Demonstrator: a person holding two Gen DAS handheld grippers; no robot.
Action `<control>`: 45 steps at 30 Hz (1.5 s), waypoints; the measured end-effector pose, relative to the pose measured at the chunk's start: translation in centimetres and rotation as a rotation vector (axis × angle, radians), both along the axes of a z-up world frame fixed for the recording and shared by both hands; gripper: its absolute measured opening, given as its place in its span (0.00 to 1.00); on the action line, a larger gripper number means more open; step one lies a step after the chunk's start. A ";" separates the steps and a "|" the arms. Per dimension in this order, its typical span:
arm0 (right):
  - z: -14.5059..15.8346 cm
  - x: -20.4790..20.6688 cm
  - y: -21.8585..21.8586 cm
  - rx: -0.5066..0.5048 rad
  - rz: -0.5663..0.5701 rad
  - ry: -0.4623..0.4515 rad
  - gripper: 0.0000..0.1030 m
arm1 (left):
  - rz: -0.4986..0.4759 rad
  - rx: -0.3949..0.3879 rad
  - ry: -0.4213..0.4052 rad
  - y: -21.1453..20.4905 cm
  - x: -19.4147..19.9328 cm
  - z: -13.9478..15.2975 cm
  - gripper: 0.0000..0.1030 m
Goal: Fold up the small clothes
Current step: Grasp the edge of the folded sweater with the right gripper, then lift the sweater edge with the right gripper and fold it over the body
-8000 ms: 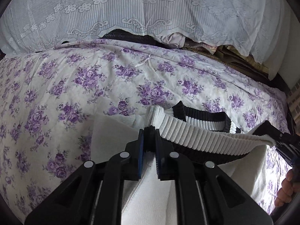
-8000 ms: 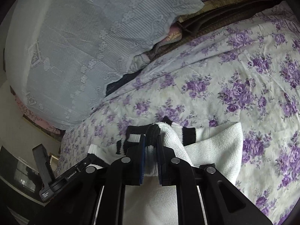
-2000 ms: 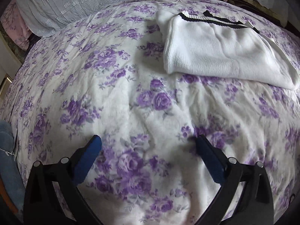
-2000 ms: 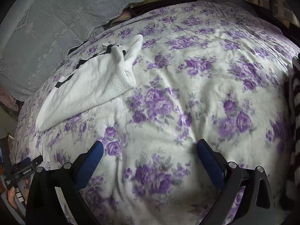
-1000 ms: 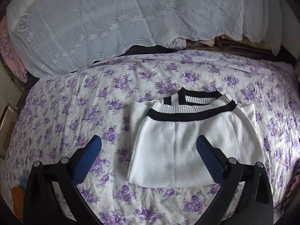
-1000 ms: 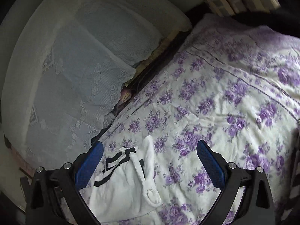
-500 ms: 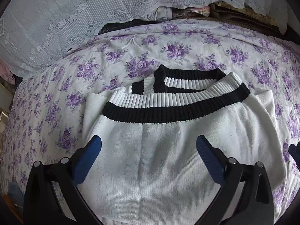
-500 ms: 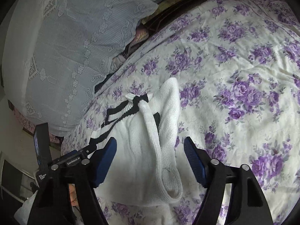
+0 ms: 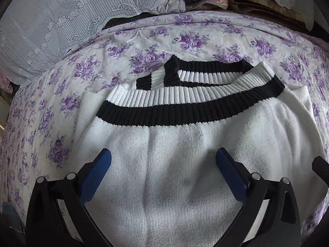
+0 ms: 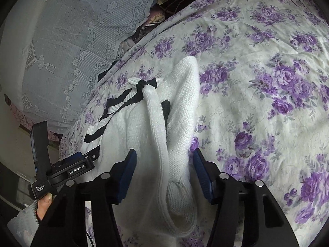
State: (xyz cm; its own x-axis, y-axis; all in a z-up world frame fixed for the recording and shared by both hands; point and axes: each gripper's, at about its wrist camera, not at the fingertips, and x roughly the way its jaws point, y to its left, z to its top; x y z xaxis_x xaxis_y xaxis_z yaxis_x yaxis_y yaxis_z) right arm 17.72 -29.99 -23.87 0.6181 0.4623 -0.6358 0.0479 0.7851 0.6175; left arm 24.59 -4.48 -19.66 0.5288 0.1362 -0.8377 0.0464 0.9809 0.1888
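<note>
A small white knit sweater [image 9: 185, 154] with black-and-white ribbed bands lies folded on the purple-flowered bedspread [image 9: 61, 107]. My left gripper [image 9: 162, 156] is open, its blue pads [image 9: 96, 173] spread wide just over the sweater's near half. In the right wrist view the sweater [image 10: 144, 144] lies with a folded sleeve [image 10: 162, 144] running along its right side. My right gripper [image 10: 164, 158] is open, its pads straddling that sleeve. The left gripper's body [image 10: 67, 168] shows at the sweater's left edge.
A white lace cover [image 9: 61, 20] drapes over piled bedding and clothes [image 9: 205, 2] at the far side of the bed. The flowered bedspread [image 10: 267, 103] stretches to the right of the sweater. The person's hand [image 10: 43, 201] holds the left gripper.
Both grippers let go of the sweater and pulled back open. In the last second they have come down close over it, and the right gripper's jaws have narrowed around the sleeve.
</note>
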 end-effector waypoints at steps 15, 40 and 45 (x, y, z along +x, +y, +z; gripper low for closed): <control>-1.0 1.2 -0.2 0.045 0.019 -0.020 0.39 | 0.039 0.005 -0.039 0.1 1.1 -1.3 0.96; 0.4 1.3 0.3 -0.022 -0.016 0.016 0.28 | -0.037 0.001 -0.085 -0.6 0.7 -1.2 0.74; 2.5 1.2 1.2 -0.046 -0.041 -0.005 0.24 | -0.126 0.042 -0.079 -2.5 0.1 -0.5 0.45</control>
State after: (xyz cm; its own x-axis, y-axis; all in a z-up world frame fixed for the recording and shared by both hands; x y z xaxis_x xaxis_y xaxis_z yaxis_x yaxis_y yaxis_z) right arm 18.91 -28.82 -21.34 0.6394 0.4069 -0.6524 0.0778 0.8099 0.5814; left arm 24.69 -7.00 -20.13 0.6083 0.0992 -0.7875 0.1515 0.9594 0.2379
